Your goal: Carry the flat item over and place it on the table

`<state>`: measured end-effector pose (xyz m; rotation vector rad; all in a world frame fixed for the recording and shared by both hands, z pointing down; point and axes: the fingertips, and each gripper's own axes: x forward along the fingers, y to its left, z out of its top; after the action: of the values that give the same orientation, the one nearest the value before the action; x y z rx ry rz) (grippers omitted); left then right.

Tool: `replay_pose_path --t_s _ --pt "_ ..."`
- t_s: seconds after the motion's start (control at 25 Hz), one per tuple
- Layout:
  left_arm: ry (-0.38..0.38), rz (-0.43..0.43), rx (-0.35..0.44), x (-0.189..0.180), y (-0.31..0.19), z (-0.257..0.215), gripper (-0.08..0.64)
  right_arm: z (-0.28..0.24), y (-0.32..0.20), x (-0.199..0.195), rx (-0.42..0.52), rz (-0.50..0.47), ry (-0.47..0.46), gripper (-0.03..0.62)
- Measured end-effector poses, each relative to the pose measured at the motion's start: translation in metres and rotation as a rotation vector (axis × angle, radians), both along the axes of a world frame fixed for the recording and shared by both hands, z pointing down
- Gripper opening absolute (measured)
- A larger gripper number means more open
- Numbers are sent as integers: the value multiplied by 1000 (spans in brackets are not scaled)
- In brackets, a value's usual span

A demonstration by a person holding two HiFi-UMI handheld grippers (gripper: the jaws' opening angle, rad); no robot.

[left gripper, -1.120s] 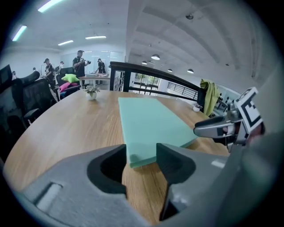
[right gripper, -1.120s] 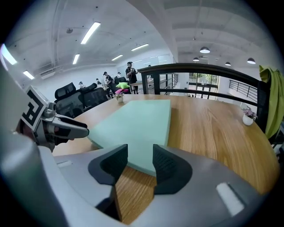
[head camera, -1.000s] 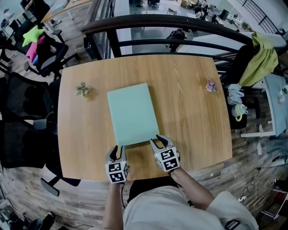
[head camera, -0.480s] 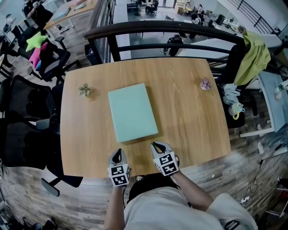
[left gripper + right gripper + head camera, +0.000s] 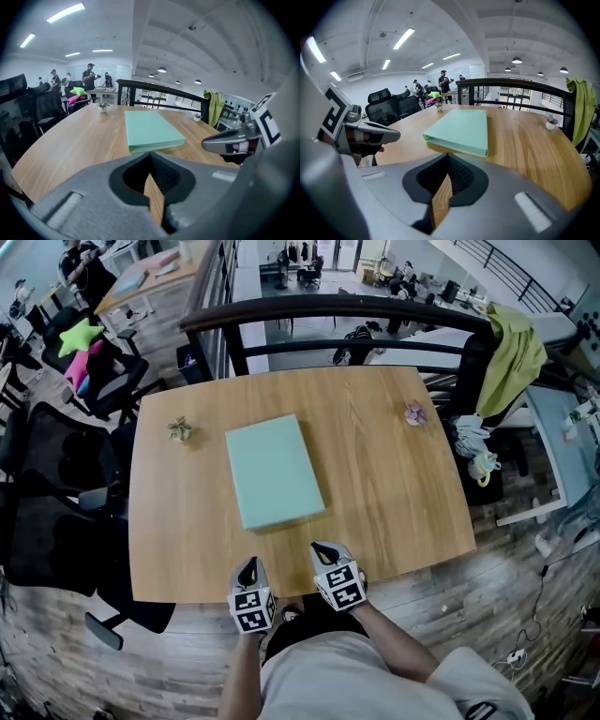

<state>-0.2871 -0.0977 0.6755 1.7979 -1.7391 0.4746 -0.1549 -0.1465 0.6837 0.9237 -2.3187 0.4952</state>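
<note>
A flat mint-green folder lies on the wooden table. Near its closer edge, the left hand-held gripper and the right hand-held gripper, each bearing black-and-white square markers, have just closed their jaws on nothing.

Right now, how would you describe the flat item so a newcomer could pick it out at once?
Find the big wooden table by the dark railing. Left of its middle lies a mint-green folder, flat and closed. It is the only large thing there; its neighbours are a tiny green plant far left and a tiny purple plant far right.
</note>
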Motion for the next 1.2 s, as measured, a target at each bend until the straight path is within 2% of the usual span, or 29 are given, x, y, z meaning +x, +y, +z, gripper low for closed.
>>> replay_pose_path --t_s 0.52,0.8,1.2 --pt "55 23 85 14 34 -27 2 -41 59 -8 110 14 31 11" --pt "69 63 126 33 36 -43 2 -54 65 8 147 32 53 11" --pt "68 58 179 61 25 -63 1 -59 53 33 149 26 5 11"
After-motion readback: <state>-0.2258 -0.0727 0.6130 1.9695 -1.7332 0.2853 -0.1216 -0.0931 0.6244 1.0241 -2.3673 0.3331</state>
